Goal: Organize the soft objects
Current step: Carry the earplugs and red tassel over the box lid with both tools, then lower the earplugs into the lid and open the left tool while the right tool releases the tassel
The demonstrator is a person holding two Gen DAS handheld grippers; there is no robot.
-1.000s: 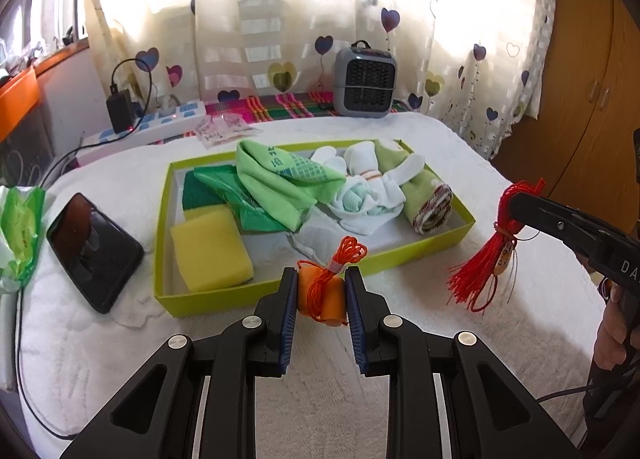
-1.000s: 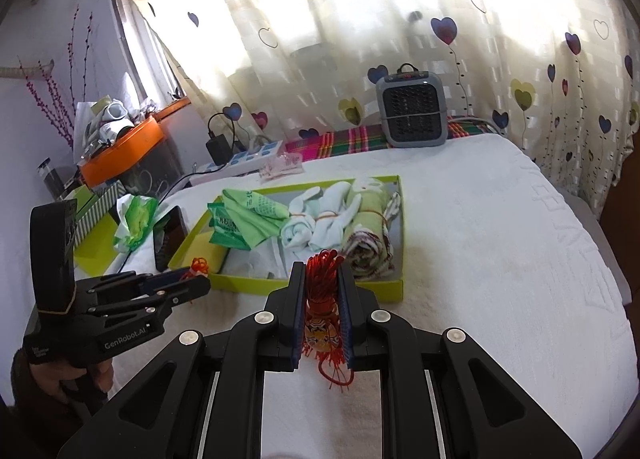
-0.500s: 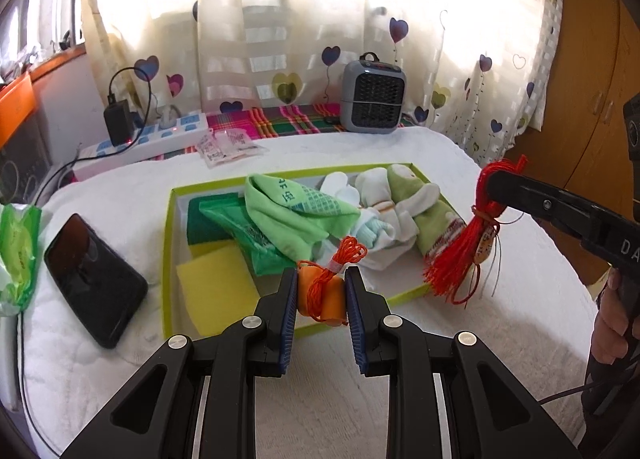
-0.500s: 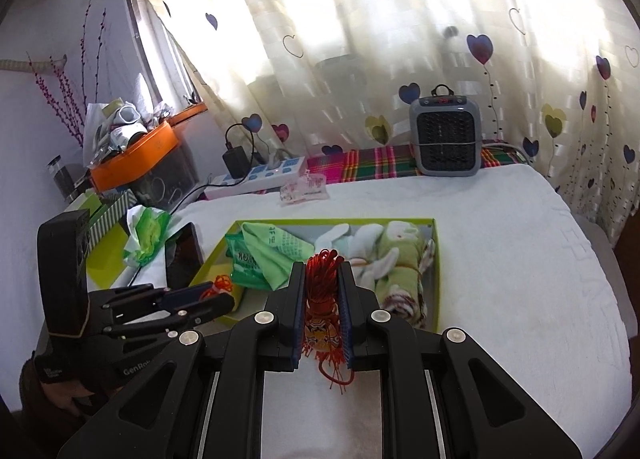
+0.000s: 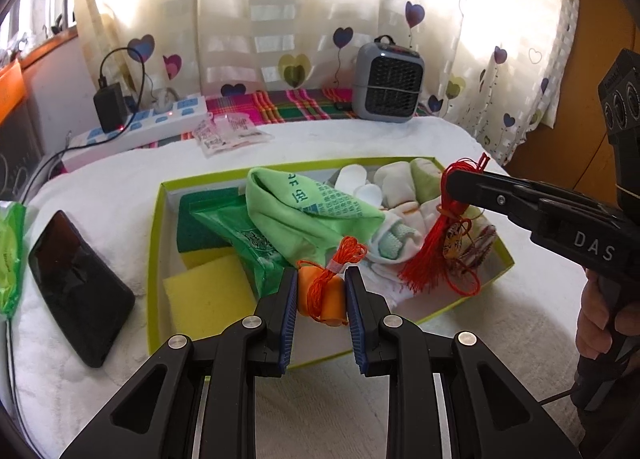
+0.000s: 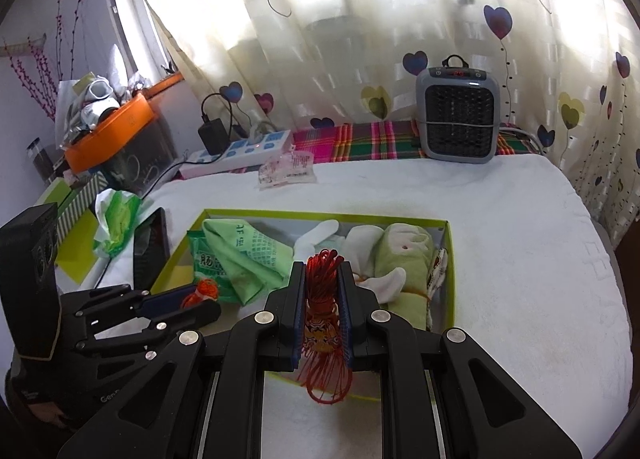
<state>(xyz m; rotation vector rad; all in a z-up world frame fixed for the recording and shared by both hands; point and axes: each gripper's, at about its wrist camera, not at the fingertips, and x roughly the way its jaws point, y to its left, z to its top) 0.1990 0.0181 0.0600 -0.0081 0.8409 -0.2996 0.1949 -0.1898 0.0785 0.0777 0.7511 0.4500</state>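
Orange charm (image 5: 321, 297) with orange cord is clamped between the left gripper (image 5: 321, 307) fingers, held above the near part of the green tray (image 5: 154, 259). Right gripper (image 6: 322, 313) is closed on the red tassel ornament (image 6: 323, 323), suspended over the tray's right side above the rolled socks (image 5: 394, 195)

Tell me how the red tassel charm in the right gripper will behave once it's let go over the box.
The red tassel charm hangs limp from the right gripper, so it will probably drop and crumple rather than stand. It looks light for its size. Its loose threads could snag on the white socks beneath it.
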